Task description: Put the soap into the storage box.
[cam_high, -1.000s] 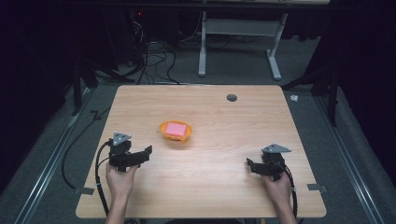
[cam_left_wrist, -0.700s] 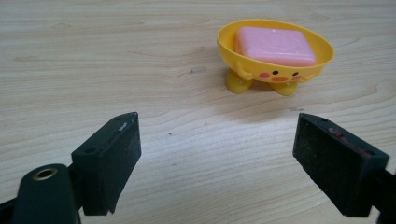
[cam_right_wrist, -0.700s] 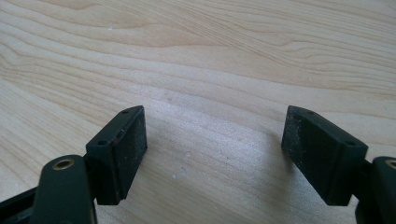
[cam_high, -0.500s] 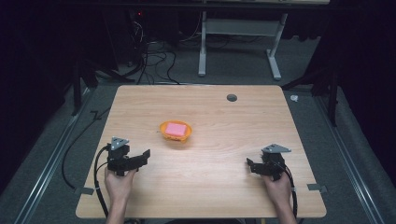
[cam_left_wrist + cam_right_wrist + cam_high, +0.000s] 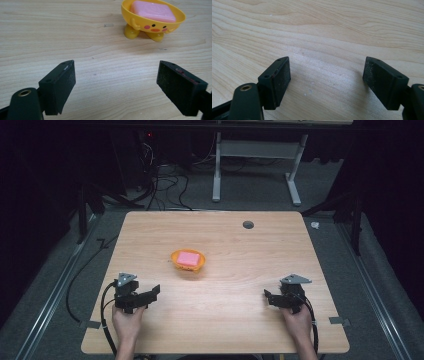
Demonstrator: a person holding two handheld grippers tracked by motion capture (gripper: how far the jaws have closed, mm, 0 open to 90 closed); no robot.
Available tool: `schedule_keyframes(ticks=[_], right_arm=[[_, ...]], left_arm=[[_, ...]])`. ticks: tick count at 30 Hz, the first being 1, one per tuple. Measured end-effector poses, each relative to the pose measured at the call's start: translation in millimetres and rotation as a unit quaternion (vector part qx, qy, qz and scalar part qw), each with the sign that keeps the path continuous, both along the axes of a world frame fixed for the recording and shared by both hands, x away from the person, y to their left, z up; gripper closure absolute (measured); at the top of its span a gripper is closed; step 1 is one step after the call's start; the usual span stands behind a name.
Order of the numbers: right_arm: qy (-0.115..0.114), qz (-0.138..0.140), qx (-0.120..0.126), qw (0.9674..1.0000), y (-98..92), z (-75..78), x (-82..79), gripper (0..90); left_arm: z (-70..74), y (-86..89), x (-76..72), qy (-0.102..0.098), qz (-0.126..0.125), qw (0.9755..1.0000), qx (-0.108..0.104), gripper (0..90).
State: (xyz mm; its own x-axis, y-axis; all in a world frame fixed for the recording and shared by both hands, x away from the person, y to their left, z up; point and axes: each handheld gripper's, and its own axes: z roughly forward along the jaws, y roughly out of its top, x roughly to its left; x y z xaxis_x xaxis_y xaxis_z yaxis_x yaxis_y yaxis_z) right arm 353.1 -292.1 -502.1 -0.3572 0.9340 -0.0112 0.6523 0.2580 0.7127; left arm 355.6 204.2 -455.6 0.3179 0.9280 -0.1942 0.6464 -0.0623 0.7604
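Wood grain: pale worktop (image 5: 225, 320) with wavy lines, bare between the two hands at the near edge
Left hand: person's left hand (image 5: 127, 324) at the near left of the worktop, wrapped round the gripper's handle
Left gripper (image 5: 150, 292): low over the wood, jaws spread wide with nothing between them — in the left gripper view (image 5: 116, 80) the black pads stand far apart over bare boards
Left cable: black cable (image 5: 106, 312) loops from the gripper back off the near edge
Right hand: right hand (image 5: 298, 325) at the near right, well apart from the left
Right gripper (image 5: 268, 297): jaws pointing inward toward the middle of the worktop, also held wide and holding nothing; the right gripper view (image 5: 325, 80) has only wood grain between its pads
Grey plates: a three-cornered plate (image 5: 295, 279) sits on top of the right gripper, another on the left
Soap dish: yellow dish (image 5: 188, 262) on stubby feet, painted with a small face, standing upright near the middle of the worktop — ahead of the left gripper and to its right, apart from both grippers; seen also in the left gripper view (image 5: 150, 26)
Soap: pink bar (image 5: 188, 258) lying flat inside the dish
Far side: round dark hole (image 5: 248, 224) in the worktop near its back edge
Beyond: grey floor (image 5: 250, 195) with cables and a white table frame (image 5: 257, 157)
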Motion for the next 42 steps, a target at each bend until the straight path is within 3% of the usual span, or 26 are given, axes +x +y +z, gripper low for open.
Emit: schedule_keyframes(ticks=[10,24,30,35,38,42], right_arm=[[0.000,0.000,0.000,1.0000,0.0,0.0,0.0,22.8],[0.000,0.000,0.000,1.0000,0.0,0.0,0.0,22.8],[0.000,0.000,0.000,1.0000,0.0,0.0,0.0,22.8],[-0.001,0.000,0.000,1.0000,-0.1,0.0,0.0,22.8],[-0.001,0.000,0.000,1.0000,0.0,0.0,0.0,22.8],[-0.001,0.000,0.000,1.0000,0.0,0.0,0.0,22.7]], left_arm=[[-13.4,-2.0,-2.0,0.012,-0.002,0.9999,-0.003,16.6],[-30.0,-9.5,-2.6,0.024,-0.008,0.9996,0.016,16.6],[-39.5,-14.5,-2.6,0.028,-0.009,0.9989,0.036,16.7],[-44.1,-22.2,-2.1,0.022,-0.014,0.9971,0.071,16.7],[-48.6,-27.1,-1.4,0.022,-0.017,0.9948,0.098,16.5],[-52.2,-28.2,-3.9,0.003,-0.013,0.9952,0.097,15.9]])
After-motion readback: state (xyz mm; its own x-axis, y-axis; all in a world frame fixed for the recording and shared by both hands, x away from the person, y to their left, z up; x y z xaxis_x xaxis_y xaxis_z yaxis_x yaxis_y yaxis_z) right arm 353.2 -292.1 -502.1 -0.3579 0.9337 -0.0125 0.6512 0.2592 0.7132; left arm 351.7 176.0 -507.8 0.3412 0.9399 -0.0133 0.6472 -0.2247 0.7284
